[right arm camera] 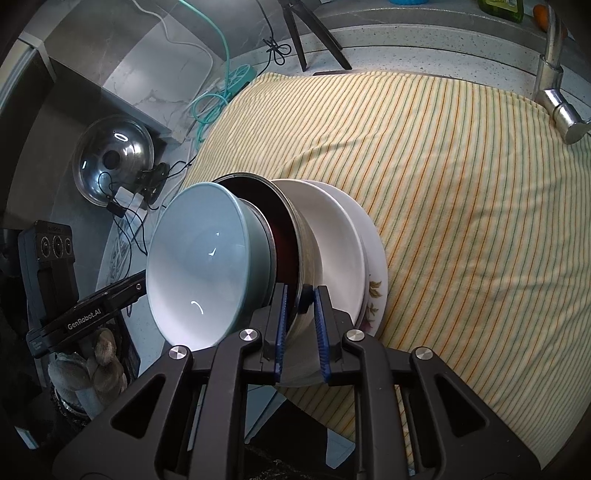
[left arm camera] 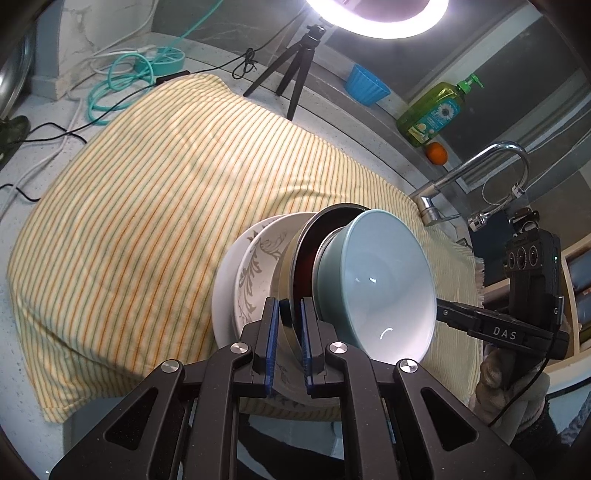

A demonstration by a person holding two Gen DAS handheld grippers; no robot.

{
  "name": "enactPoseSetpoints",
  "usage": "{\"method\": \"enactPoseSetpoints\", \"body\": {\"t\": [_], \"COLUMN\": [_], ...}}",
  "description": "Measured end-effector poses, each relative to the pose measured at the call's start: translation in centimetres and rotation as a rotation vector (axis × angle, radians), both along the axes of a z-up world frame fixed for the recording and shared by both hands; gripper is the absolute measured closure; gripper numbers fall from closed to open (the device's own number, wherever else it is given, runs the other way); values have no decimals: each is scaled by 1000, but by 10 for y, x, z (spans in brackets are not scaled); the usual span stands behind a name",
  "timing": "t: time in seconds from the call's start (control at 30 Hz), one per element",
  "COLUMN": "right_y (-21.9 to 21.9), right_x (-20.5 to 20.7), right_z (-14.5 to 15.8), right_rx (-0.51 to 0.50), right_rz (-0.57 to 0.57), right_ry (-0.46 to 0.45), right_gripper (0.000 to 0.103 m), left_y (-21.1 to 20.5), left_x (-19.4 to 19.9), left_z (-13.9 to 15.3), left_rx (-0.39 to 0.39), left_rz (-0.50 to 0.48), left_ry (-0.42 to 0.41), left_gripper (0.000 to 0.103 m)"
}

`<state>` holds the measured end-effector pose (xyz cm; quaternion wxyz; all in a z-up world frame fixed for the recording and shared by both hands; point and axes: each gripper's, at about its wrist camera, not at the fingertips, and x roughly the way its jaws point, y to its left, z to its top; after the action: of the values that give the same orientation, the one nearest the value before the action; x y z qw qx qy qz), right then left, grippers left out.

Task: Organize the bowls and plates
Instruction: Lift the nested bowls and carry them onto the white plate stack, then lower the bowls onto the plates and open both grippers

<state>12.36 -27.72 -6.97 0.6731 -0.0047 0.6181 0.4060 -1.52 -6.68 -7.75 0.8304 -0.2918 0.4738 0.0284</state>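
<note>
A nested stack of dishes hangs tilted over the striped cloth (left arm camera: 147, 221). From one end to the other it is a white plate (left arm camera: 223, 291), a leaf-patterned bowl (left arm camera: 258, 266), a steel bowl (left arm camera: 291, 258) with a dark red inside, and a pale teal bowl (left arm camera: 384, 280). My left gripper (left arm camera: 289, 306) is shut on the steel bowl's rim. From the opposite side my right gripper (right arm camera: 302, 291) is shut on the same steel bowl (right arm camera: 295, 225), beside the teal bowl (right arm camera: 199, 266) and the white plate (right arm camera: 375, 258). Each view shows the other gripper's body past the teal bowl.
A black tripod (left arm camera: 291, 70) and a ring light (left arm camera: 376, 18) stand behind the cloth, with a blue cup (left arm camera: 365, 86), a green soap bottle (left arm camera: 436, 110) and an orange (left arm camera: 437, 152) on the ledge. A faucet (left arm camera: 480, 166) rises at right. A pot lid (right arm camera: 112, 158) and cables (left arm camera: 122, 85) lie at left.
</note>
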Motion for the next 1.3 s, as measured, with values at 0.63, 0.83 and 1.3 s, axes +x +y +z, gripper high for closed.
{"method": "enactPoseSetpoints", "body": {"t": [0.63, 0.83, 1.3], "right_y": [-8, -13, -36], "right_x": [-1, 2, -9], "right_z": [6, 16, 39], "right_rx": [-6, 11, -7], "right_rz": [5, -13, -44], "right_ry": [-39, -67, -190], "right_gripper": [81, 65, 46], "left_y": [-2, 3, -13], "left_x": [-3, -2, -18], "left_z": [6, 12, 37], "left_rx": [50, 73, 201], "left_rz": [11, 20, 20], "left_ry": [-7, -19, -62], "left_gripper": [83, 79, 49]}}
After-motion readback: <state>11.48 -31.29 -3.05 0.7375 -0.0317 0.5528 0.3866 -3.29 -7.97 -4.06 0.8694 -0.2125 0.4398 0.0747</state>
